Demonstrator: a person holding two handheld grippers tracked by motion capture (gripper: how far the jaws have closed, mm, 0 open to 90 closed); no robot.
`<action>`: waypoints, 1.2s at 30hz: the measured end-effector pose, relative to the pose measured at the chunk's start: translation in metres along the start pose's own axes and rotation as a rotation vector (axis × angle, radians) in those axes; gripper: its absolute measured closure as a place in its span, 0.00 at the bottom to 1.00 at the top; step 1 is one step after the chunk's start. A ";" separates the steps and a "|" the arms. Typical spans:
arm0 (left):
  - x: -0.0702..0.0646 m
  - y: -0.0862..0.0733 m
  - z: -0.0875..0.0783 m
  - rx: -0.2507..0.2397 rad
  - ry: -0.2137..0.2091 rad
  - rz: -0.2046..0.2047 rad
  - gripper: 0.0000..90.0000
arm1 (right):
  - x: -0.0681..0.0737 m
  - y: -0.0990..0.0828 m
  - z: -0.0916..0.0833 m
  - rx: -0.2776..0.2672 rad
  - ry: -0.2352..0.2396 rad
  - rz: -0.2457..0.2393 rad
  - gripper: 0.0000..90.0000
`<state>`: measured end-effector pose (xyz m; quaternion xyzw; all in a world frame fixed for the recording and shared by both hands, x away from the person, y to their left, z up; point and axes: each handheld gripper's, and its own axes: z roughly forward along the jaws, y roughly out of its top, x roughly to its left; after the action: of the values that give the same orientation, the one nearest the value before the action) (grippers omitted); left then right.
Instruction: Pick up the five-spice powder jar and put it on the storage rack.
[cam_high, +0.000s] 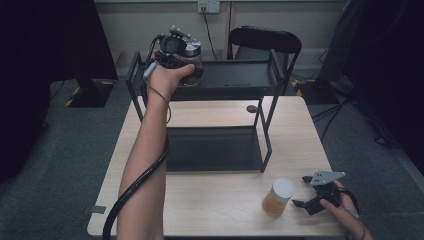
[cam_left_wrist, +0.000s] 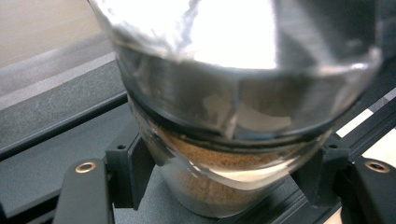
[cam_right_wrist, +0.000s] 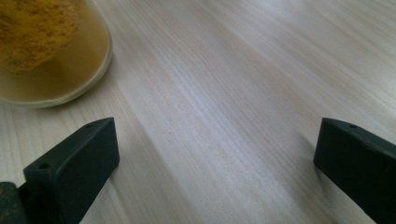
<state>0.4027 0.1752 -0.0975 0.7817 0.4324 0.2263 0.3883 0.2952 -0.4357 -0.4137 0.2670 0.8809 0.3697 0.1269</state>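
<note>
At the upper shelf of the black rack (cam_high: 230, 80), far left corner: left gripper (cam_high: 187, 62) closed around a glass jar (cam_high: 194, 59) with silver lid (cam_left_wrist: 233, 28), brown powder inside. Jaws pressing on the glass body just under the lid, one at each side, as seen in the left gripper view. Cannot tell if the jar bottom touches the shelf already or hangs just over it.

Probably rather heavy for its size, being glass and partly filled. Hard and smooth walls, so slippery between flat pads (cam_left_wrist: 135, 168); fragile if dropped on the metal frame. Best hold on the straight body below the lid, not on the lid itself, and kept upright.

Near the front edge of the wooden table (cam_high: 210, 205): right gripper (cam_high: 300, 191) with jaws wide apart, holding nothing, resting just beside a second jar (cam_high: 277, 197) with white lid and orange-yellow content.
</note>
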 end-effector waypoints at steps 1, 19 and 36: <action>0.001 -0.001 0.000 0.000 -0.002 -0.008 0.34 | 0.000 0.000 0.000 0.000 0.000 0.000 0.00; -0.011 -0.009 -0.008 -0.049 0.018 -0.043 0.05 | 0.000 0.000 0.000 0.000 0.000 0.000 0.00; -0.008 -0.047 -0.032 -0.144 -0.074 -0.037 0.02 | 0.000 0.000 0.000 -0.001 -0.001 0.000 0.00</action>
<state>0.3530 0.1963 -0.1161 0.7513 0.4148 0.2204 0.4636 0.2951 -0.4357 -0.4138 0.2671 0.8807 0.3700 0.1272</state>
